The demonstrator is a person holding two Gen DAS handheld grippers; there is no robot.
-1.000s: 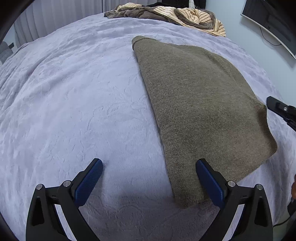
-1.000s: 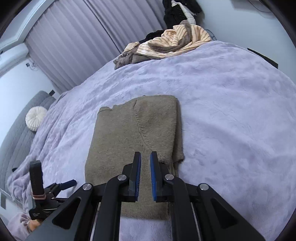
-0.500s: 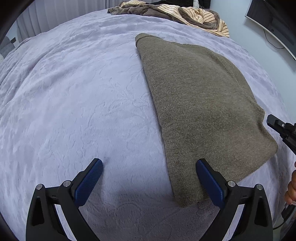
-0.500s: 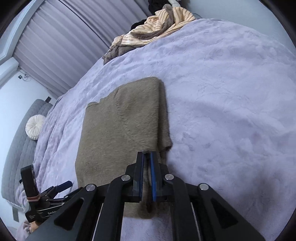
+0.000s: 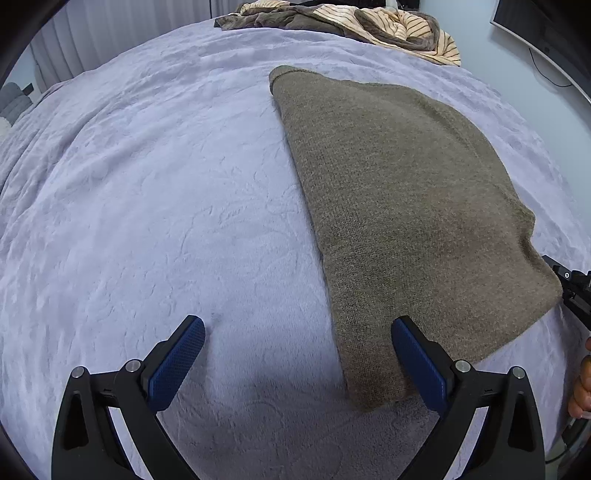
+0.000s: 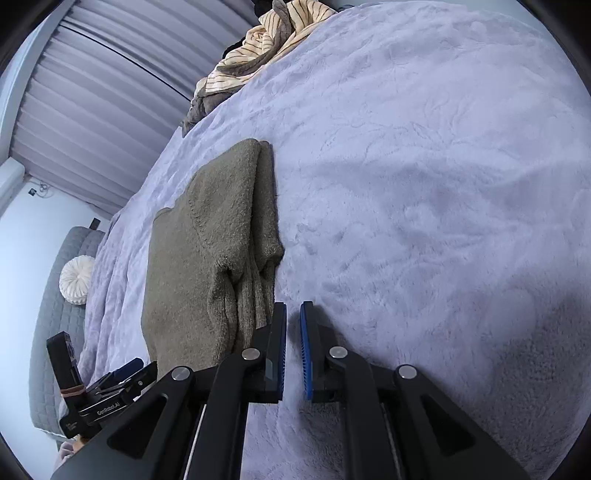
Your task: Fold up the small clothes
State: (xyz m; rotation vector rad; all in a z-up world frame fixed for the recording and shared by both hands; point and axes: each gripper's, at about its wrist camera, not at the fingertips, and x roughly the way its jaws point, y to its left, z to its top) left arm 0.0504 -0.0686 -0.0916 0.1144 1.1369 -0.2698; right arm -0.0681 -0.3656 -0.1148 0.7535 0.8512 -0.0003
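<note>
Black left gripper (image 5: pixel 297 354) and right gripper (image 6: pixel 293 339): blue textured pads (image 5: pixel 176 363), silver screws; "GenRobot.AI" lettering on the left.

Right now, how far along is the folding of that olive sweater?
Done: the olive sweater lies folded in layers on the lavender blanket. In hand: nothing; the left gripper is open, the right gripper nearly closed beside the sweater's edge. Left: the striped pile, unfolded at the far end.

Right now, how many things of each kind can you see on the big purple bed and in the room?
Folded brown sweater: 1
Pile of unfolded clothes: 1
Purple blanket: 1
Round white pillow: 1
Grippers: 2, the left gripper and the right gripper
Total: 6
</note>
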